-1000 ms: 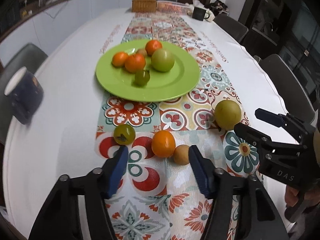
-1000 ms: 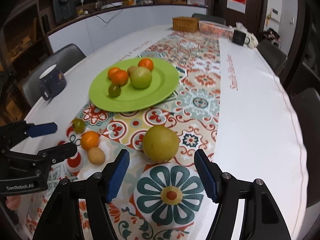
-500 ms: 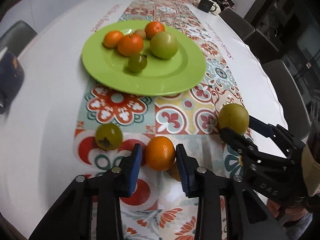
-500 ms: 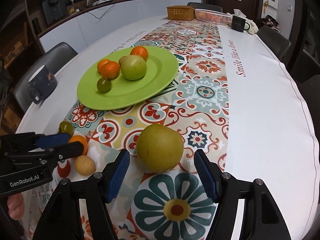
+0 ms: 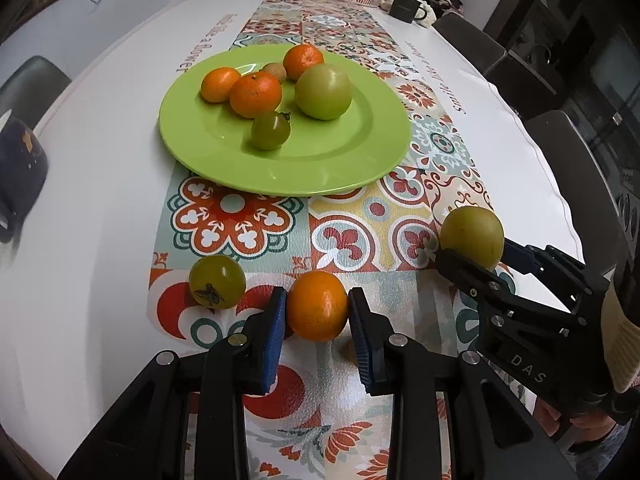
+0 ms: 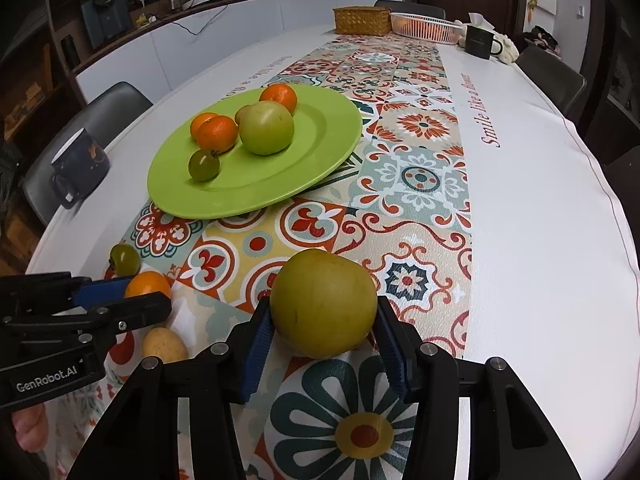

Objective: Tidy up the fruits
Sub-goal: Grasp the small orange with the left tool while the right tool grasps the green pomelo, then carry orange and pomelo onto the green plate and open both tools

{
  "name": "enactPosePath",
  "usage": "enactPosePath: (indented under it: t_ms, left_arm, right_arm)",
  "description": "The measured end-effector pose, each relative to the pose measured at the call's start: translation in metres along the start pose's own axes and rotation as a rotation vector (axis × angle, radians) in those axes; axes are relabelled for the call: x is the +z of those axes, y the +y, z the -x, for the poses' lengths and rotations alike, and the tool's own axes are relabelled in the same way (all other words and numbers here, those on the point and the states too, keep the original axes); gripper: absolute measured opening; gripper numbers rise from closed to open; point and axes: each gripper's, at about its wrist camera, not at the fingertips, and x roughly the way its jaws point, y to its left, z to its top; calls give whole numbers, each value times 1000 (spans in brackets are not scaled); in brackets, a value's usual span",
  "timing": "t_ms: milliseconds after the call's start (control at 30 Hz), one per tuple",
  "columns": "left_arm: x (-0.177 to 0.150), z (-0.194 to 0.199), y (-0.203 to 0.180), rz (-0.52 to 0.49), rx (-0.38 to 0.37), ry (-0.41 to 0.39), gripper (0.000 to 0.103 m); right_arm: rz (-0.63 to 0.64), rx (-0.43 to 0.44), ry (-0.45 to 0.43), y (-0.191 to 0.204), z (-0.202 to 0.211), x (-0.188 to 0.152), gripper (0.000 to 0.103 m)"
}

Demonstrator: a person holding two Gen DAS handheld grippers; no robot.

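A green plate (image 5: 320, 168) (image 6: 320, 152) on the patterned runner holds several fruits: oranges, a green apple (image 5: 323, 86) and a small green tomato. My left gripper (image 5: 318, 306) is shut on an orange (image 5: 318, 306) that rests on the cloth; it also shows in the right wrist view (image 6: 147, 283). My right gripper (image 6: 323, 320) is shut on a large yellow-green pear (image 6: 323, 302) (image 5: 472, 234) on the cloth. A green tomato (image 5: 217, 281) lies left of the orange. A small tan fruit (image 6: 164, 345) lies near it, mostly hidden in the left view.
A dark mug (image 6: 78, 164) stands at the table's left edge. A wicker box (image 6: 362, 20), a pink basket (image 6: 424, 26) and a black mug (image 6: 480, 42) stand at the far end. Chairs line both sides.
Both grippers moved forward and closed. The left one closed on the orange, the right one on the pear.
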Motion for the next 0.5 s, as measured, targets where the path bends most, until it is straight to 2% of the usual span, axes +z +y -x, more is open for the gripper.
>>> enactPosePath:
  t_ms: [267, 500]
  left_arm:
    - [-3, 13, 0, -23, 16, -42, 31]
    - [-10, 39, 2, -47, 22, -101, 31]
  right_arm:
    - [5, -4, -45, 6, 16, -3, 50]
    - [29, -5, -114, 20, 47, 0, 50]
